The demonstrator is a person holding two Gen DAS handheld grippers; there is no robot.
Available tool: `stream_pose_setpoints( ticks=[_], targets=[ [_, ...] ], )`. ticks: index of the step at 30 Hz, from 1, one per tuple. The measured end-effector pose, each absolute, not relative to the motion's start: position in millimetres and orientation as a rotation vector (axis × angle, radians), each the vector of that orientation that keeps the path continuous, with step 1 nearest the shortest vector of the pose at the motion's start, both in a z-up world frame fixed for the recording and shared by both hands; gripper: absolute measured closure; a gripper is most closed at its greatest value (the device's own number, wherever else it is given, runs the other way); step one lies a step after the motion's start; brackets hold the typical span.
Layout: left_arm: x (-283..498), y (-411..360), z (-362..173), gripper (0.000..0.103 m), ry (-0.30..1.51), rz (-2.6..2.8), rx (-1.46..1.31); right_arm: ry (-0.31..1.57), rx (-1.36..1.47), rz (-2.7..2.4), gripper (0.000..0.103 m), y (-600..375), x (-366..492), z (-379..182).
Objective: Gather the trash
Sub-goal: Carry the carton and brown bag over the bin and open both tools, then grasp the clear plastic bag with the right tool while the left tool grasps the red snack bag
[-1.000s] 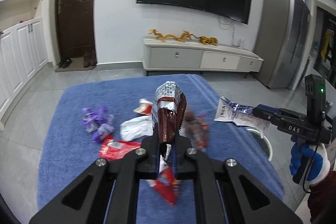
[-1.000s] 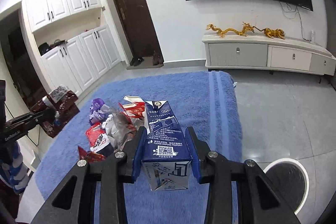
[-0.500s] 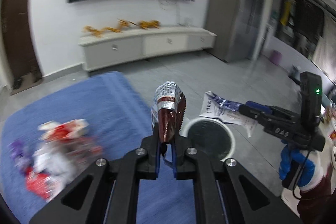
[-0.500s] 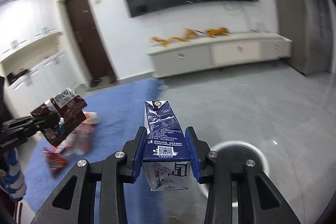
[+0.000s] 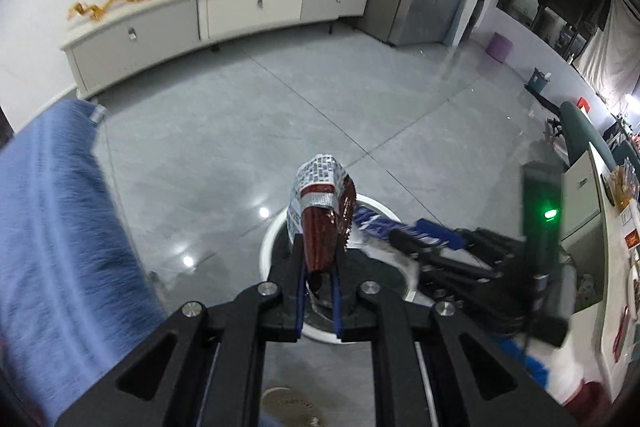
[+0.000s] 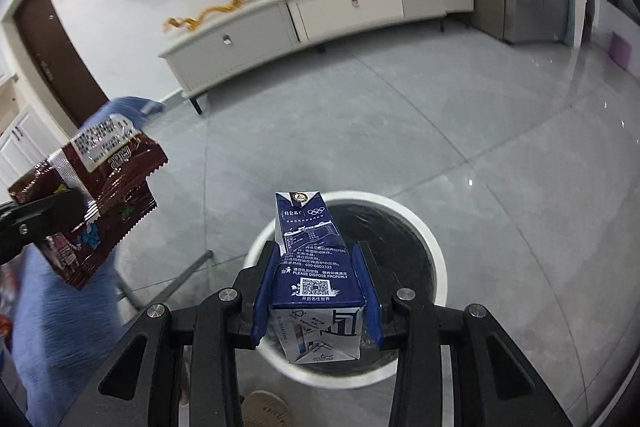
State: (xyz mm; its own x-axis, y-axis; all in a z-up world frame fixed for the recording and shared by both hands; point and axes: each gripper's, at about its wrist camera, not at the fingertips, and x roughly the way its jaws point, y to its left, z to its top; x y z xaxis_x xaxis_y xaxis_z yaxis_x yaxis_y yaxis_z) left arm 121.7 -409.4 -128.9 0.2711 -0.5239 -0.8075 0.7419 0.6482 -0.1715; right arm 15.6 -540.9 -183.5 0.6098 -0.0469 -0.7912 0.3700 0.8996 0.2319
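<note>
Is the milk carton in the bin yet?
Not yet. The milk carton is clamped in the right gripper, above the open bin.

The right gripper (image 6: 318, 291) clamps a blue carton (image 6: 314, 267) above a white-rimmed bin (image 6: 434, 247); at left, the left gripper (image 6: 60, 209) holds a brown wrapper (image 6: 108, 183).

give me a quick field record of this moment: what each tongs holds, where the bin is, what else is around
left tongs: shut on a crinkled dark red foil snack wrapper
right tongs: shut on a navy blue milk carton
bin: round white-rimmed trash bin with black liner, on the grey tiled floor, below both tongs
carton position: over the bin opening
surroundings: blue fuzzy cloth at left
</note>
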Motion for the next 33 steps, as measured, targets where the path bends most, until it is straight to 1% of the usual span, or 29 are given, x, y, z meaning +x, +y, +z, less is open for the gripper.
stream_pose_setpoints(
  ticks=[1, 3, 4, 5, 6, 7, 12, 15, 19, 22, 28, 31, 33],
  targets=[
    [125, -416, -136, 0.090, 0.992, -0.871, 0.254, 0.902, 0.404, -0.254, 0.067, -545, 21, -196],
    [129, -423, -148, 0.076, 1.020, -0.870, 0.249, 0.919, 0.412, -0.268, 0.067, -551, 25, -209],
    [131, -425, -151, 0.062, 1.025, -0.866, 0.247, 0.929, 0.412, -0.277, 0.063, -553, 27, -217],
    [133, -427, -154, 0.052, 1.027, -0.861, 0.245, 0.934, 0.413, -0.282, 0.051, -554, 28, -220],
    [135, -428, -157, 0.050, 1.028, -0.853, 0.241, 0.938, 0.411, -0.290, 0.045, -555, 29, -223],
    [135, -429, -157, 0.049, 1.033, -0.854, 0.234, 0.940, 0.407, -0.297, 0.040, -556, 29, -224],
    [135, -422, -152, 0.049, 1.025, -0.851, 0.194, 0.934, 0.414, -0.311, 0.040, -559, 26, -210],
    [129, -408, -132, 0.049, 0.970, -0.836, 0.172, 0.904, 0.391, -0.313, 0.040, -554, 19, -191],
    [118, -387, -103, 0.049, 0.895, -0.837, 0.146, 0.835, 0.343, -0.303, 0.040, -536, 9, -153],
    [109, -363, -78, 0.049, 0.864, -0.850, 0.103, 0.770, 0.294, -0.289, 0.039, -514, -3, -114],
    [93, -299, -26, 0.049, 0.770, -0.839, 0.062, 0.651, 0.228, -0.227, 0.039, -466, -24, -43],
    [85, -260, -4, 0.039, 0.711, -0.785, 0.043, 0.592, 0.197, -0.171, 0.039, -435, -33, -9],
    [77, -231, 6, 0.038, 0.665, -0.741, 0.040, 0.564, 0.182, -0.129, 0.039, -414, -36, 7]
  ],
)
